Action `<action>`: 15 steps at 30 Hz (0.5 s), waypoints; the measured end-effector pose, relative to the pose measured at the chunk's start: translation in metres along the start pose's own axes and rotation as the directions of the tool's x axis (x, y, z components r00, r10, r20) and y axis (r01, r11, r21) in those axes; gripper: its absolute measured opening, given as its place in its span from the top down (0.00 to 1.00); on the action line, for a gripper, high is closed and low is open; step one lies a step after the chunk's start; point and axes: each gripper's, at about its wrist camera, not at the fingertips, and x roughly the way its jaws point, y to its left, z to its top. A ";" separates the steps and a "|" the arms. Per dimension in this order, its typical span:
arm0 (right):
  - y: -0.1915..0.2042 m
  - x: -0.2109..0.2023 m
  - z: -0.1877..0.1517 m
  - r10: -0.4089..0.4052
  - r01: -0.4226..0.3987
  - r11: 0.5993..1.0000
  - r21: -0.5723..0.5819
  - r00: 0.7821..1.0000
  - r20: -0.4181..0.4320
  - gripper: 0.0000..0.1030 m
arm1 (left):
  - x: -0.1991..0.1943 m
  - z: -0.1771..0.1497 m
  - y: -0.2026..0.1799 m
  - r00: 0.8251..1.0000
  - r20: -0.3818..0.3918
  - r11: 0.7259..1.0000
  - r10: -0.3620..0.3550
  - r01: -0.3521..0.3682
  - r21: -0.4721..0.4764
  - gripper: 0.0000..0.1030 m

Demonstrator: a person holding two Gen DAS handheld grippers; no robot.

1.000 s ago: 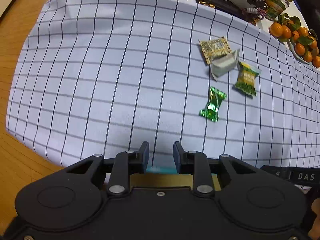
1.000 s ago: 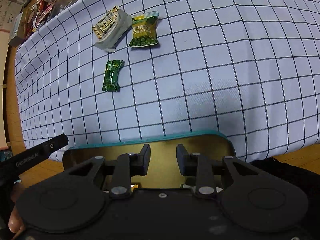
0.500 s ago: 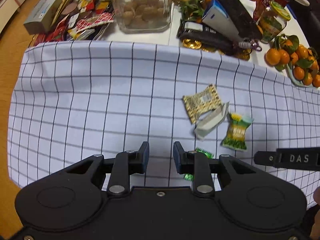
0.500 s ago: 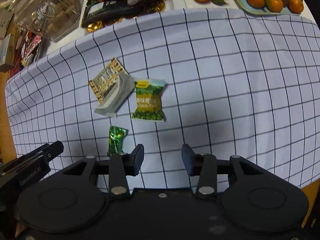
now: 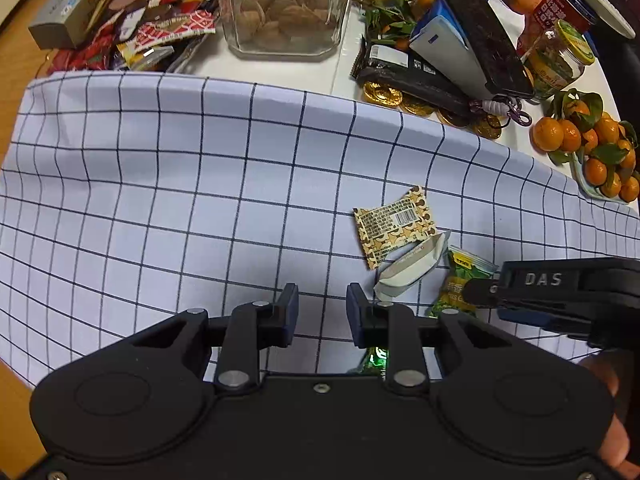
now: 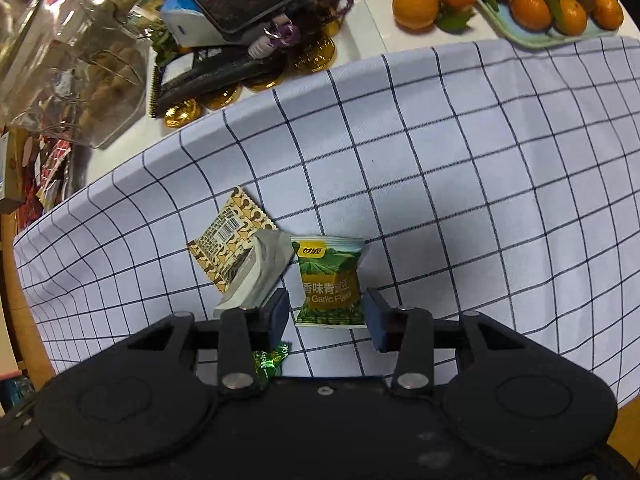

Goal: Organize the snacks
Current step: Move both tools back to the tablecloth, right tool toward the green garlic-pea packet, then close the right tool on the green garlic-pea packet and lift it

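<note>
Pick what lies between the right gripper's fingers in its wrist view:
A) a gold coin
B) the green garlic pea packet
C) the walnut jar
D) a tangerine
B: the green pea packet lies flat on the checked cloth, framed by the open right gripper.

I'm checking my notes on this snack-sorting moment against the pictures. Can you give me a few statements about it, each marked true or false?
1. The green pea packet lies between the right gripper's open jaws. True.
2. The left gripper holds a snack. False: nothing is between its open jaws.
3. The grey packet overlaps the brown patterned packet. True.
4. The oranges lie on the checked cloth. False: they are beyond its edge, some on a plate.
</note>
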 end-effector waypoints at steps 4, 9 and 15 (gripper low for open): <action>0.008 0.008 0.000 -0.027 0.026 1.000 -0.008 1.000 -0.009 0.57 | 0.004 0.003 -0.001 1.000 -0.014 1.000 -0.010 0.010 -0.013 0.65; 0.016 0.020 0.001 -0.067 0.067 0.998 -0.019 0.998 -0.019 0.58 | 0.007 0.007 -0.004 0.999 -0.027 0.999 -0.035 0.034 -0.027 0.65; 0.016 0.037 0.003 -0.102 0.100 0.995 -0.031 0.993 -0.059 0.65 | 0.014 0.010 -0.008 0.999 -0.036 0.999 -0.027 0.027 -0.022 0.65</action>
